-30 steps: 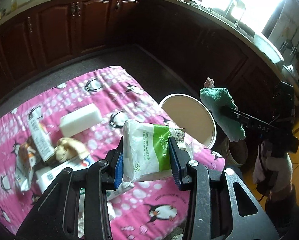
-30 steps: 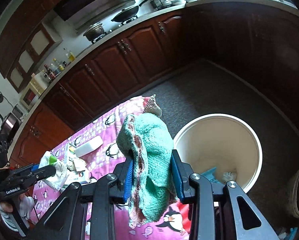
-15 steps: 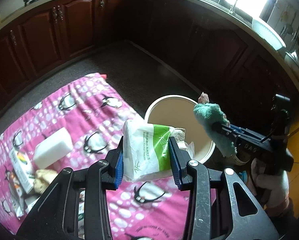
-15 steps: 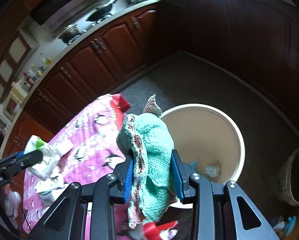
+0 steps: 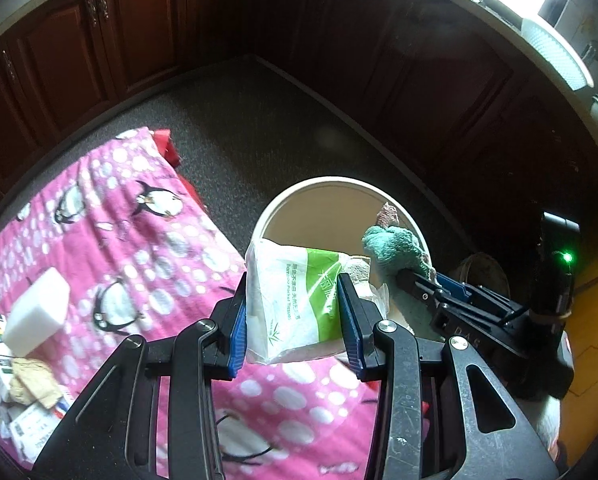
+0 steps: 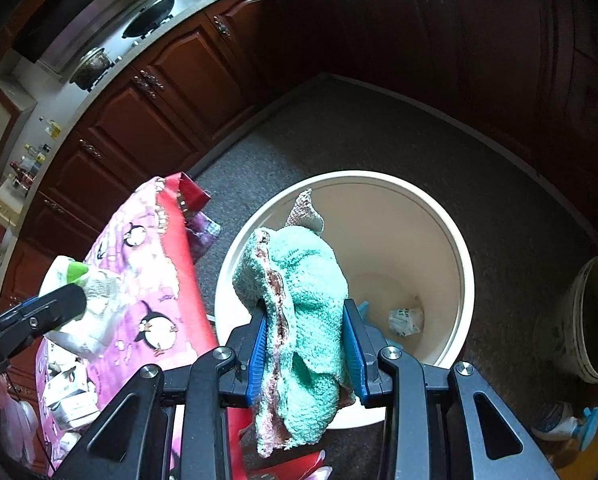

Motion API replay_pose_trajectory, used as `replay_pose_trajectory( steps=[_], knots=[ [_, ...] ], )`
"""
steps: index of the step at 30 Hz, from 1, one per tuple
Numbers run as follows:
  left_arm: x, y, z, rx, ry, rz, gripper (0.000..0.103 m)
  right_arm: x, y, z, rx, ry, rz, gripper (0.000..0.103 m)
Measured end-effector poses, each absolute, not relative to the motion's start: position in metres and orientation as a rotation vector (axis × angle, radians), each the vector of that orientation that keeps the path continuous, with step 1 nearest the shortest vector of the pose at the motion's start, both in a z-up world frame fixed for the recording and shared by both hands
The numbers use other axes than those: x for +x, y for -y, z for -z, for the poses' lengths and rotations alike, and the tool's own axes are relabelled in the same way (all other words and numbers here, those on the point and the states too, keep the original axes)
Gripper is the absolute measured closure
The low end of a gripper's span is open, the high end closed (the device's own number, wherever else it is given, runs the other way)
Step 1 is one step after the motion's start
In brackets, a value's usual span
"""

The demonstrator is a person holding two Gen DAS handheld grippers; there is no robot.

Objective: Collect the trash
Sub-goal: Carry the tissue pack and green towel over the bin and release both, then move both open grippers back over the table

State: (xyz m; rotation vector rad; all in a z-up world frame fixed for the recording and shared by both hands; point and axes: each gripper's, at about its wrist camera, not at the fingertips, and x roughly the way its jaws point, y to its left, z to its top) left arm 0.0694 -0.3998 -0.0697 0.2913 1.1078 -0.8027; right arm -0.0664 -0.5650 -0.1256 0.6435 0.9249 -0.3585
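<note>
Left wrist view: left gripper [image 5: 297,316] clamped w/ both blue pads on 1 tissue pack [image 5: 295,304], white w/ green panel, held up over the table edge just beside the bin [image 5: 299,196]. 1 cream bin on the floor, round, open top. Right gripper [image 5: 419,280] comes in from the right, shut on 1 green cloth [image 5: 395,246] that sits over the bin's rim. Pink penguin tablecloth [image 5: 139,240] carries 1 white block [image 5: 37,312], 1 crumpled tan wad [image 5: 33,380], and cartons at the far left edge, count unclear. 1 more pail [image 5: 483,268] on the floor behind the right gripper, partly hidden.

Right wrist view: right gripper [image 6: 305,352] closed tight on the green cloth [image 6: 303,304], folded, pinkish inner layer showing, hanging above the bin [image 6: 455,248]. Inside the bin: 1 crumpled white wrapper [image 6: 405,320] and 1 blue scrap [image 6: 363,309], mostly hidden. Left gripper [image 6: 65,300] at far left w/ the tissue pack [image 6: 87,280] over the tablecloth [image 6: 139,240]. 1 dirty pail [image 6: 591,320] right of the bin, 1 spray bottle [image 6: 567,428] lying near it.
</note>
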Motion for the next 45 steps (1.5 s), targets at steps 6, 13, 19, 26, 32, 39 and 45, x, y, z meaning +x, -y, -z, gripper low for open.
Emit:
replay_pose_trajectory(
  steps=[6,13,19,26,32,39,45],
  knots=[
    [0.068,0.412,0.082,0.302,-1.073,0.808,0.065,-0.060,0.566,0.134,0.644,-0.941,0.367,0.070],
    [0.062,0.420,0.085,0.325,-1.063,0.795,0.063,-0.056,0.570,0.152,0.671,-0.976,0.398,0.062],
    [0.061,0.421,0.089,0.319,-1.077,0.806,0.058,-0.062,0.571,0.150,0.673,-0.965,0.403,0.058],
    [0.057,0.415,0.085,0.303,-1.075,0.830,0.047,-0.073,0.572,0.145,0.698,-0.951,0.409,0.058],
    [0.047,0.405,0.077,0.304,-1.074,0.831,0.047,-0.078,0.570,0.138,0.695,-0.940,0.410,0.057],
    [0.037,0.390,0.063,0.308,-1.047,0.831,0.047,-0.078,0.556,0.123,0.653,-0.924,0.393,0.056],
    [0.032,0.369,0.051,0.297,-1.014,0.828,0.047,-0.075,0.541,0.107,0.599,-0.911,0.376,0.056]
  ],
)
